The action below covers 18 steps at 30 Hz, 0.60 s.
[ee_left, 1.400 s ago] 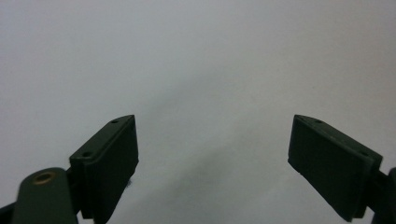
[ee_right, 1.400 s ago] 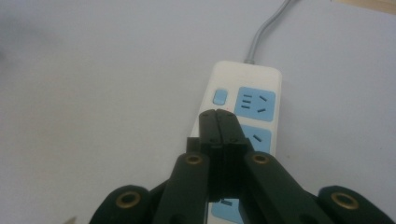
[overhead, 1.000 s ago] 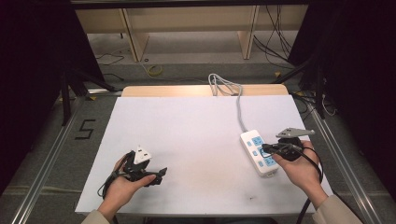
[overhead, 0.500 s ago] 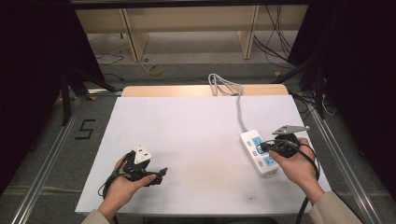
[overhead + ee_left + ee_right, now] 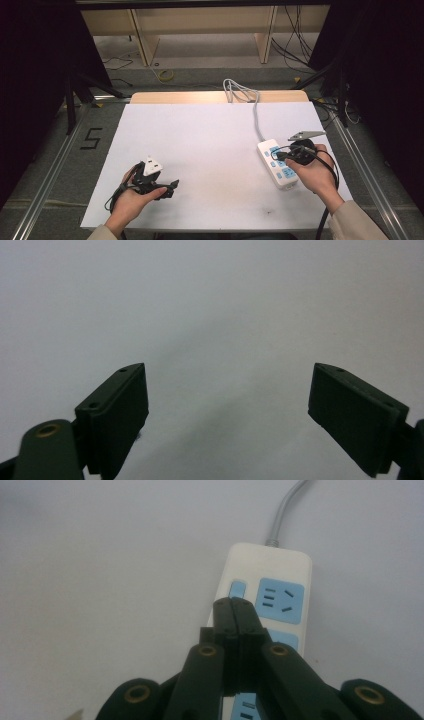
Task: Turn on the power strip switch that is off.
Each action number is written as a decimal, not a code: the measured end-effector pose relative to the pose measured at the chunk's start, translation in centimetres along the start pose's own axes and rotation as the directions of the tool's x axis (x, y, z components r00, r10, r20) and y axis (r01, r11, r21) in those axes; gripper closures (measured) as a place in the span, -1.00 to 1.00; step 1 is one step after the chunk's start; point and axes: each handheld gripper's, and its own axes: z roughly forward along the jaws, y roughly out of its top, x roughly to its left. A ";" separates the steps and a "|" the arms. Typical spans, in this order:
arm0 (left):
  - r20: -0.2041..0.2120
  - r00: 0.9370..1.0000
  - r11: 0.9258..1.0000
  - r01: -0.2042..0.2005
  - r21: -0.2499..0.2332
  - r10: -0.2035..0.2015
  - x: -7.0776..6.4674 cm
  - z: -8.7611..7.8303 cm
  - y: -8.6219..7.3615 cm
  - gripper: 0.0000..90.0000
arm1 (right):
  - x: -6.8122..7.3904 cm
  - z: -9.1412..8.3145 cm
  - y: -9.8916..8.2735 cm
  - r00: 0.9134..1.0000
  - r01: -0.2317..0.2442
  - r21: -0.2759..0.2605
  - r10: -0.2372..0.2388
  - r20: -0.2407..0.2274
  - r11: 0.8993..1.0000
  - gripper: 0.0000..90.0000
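A white power strip (image 5: 281,176) with blue sockets lies on the right side of the white table (image 5: 215,135). Its grey cable (image 5: 257,117) runs to the far edge. My right gripper (image 5: 276,155) hovers over the strip's far half, held by a hand. In the right gripper view its jaws are pressed together with nothing between them (image 5: 239,611), just over the strip (image 5: 282,565) near a small blue button (image 5: 238,588); whether they touch it I cannot tell. My left gripper (image 5: 171,186) rests at the near left in the other hand, jaws wide apart (image 5: 227,405) over bare tabletop.
The strip's cable (image 5: 240,91) coils over the wooden far edge of the table. Metal rails (image 5: 55,165) run along both sides of the table. Shelving and loose cables sit on the floor beyond. Dark curtains flank the area.
My right gripper has shifted slightly left and away, farther over the power strip. The left hand and its gripper have stayed still.
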 end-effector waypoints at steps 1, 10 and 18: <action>0.000 1.000 1.000 0.000 -0.001 0.000 0.0 0.0 0.0 -0.65 | 0.0 0.0 0.1 1.000 -0.002 0.002 0.002 0.001 1.000 1.00; 0.007 1.000 1.000 -0.003 0.003 0.003 -0.1 0.1 0.1 -0.65 | 0.0 0.4 0.7 1.000 -0.011 0.026 0.011 -0.003 1.000 1.00; 0.011 1.000 1.000 -0.006 0.001 0.006 -0.2 0.2 0.1 -0.65 | 0.1 1.0 1.2 1.000 -0.009 0.058 0.010 -0.011 0.998 1.00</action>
